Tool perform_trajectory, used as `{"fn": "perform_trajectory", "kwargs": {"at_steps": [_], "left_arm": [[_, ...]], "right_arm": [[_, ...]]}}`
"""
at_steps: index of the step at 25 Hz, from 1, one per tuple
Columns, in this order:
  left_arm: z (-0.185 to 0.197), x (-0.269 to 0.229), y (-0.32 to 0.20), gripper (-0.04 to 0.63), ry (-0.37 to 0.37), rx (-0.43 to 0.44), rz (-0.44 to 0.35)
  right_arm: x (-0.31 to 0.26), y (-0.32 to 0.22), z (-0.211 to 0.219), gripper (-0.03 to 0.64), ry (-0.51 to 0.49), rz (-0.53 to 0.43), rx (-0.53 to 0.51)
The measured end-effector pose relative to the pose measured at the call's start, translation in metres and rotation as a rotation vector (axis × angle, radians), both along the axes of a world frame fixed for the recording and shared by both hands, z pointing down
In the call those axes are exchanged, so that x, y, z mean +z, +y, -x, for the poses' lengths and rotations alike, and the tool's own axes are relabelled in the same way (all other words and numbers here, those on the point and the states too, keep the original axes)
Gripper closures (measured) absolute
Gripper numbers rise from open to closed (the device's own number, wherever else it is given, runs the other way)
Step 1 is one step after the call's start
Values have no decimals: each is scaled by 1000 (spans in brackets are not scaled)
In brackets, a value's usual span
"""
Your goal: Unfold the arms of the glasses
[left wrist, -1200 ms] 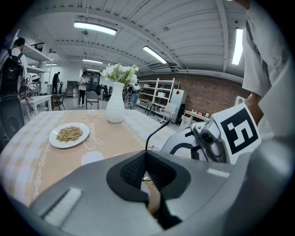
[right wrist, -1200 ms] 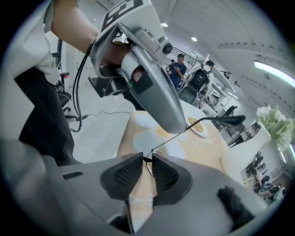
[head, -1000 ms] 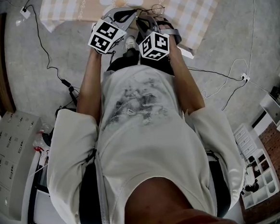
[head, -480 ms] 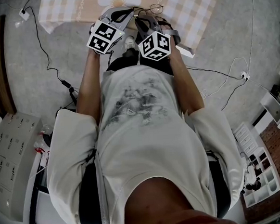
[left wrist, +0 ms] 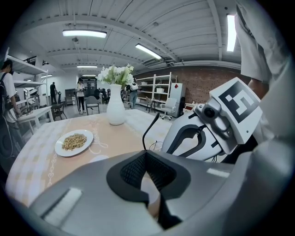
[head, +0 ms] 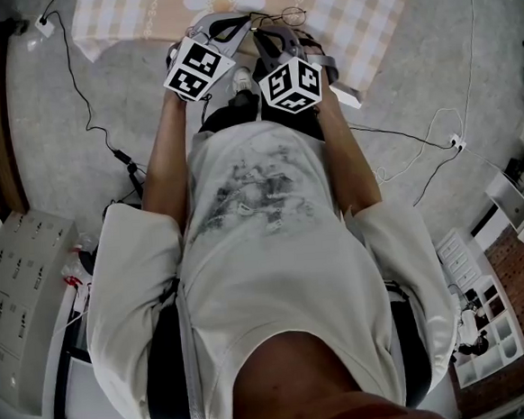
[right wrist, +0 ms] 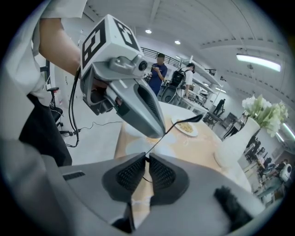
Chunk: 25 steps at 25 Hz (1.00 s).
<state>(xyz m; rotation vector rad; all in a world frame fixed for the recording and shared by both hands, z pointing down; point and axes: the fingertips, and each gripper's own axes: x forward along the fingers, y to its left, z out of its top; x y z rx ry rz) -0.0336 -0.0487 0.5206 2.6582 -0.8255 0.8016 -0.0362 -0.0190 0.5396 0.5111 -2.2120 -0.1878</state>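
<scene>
- We hold the left gripper [left wrist: 145,154] clenched, its dark pads pressed together with no gap between them.
- A thin dark arm [left wrist: 150,123] of the glasses [head: 293,16] rises from the tips of that gripper and curves up to the right, so we read it as grasping the glasses.
- In the right gripper view, the right gripper [right wrist: 147,157] has its pads drawn in to a narrow slit. A thin dark piece of the glasses is pinched at its tips.
- From there the thin line runs up past the nose of the left gripper and ends in a thicker dark tip, seen against the plate.
- The glasses are in the air between the two grippers, above the near edge of the surface [left wrist: 115,138], not lying on it.
- From the head view we see the two grippers close together, tips angled toward each other. A round lens rim shows just beyond them, over the checked cloth [head: 355,16].
- Farther back on the surface stand a white plate [left wrist: 73,142] of grain and a white vase [left wrist: 115,108] of flowers, well apart from the glasses.
</scene>
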Motion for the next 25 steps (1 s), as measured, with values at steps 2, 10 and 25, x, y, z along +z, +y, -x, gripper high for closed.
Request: {"fn": "perform_trajectory", "kwargs": {"at_steps": [2, 10, 25], "left_arm": [[1, 1, 0, 588, -4, 1, -1], [0, 2, 3, 588, -7, 9, -2], [5, 20, -12, 548, -4, -111, 61]], "right_arm": [[-2, -1, -1, 580, -2, -7, 5], [-10, -8, -4, 586, -11, -34, 35], [-11, -7, -5, 588, -10, -39, 42]]}}
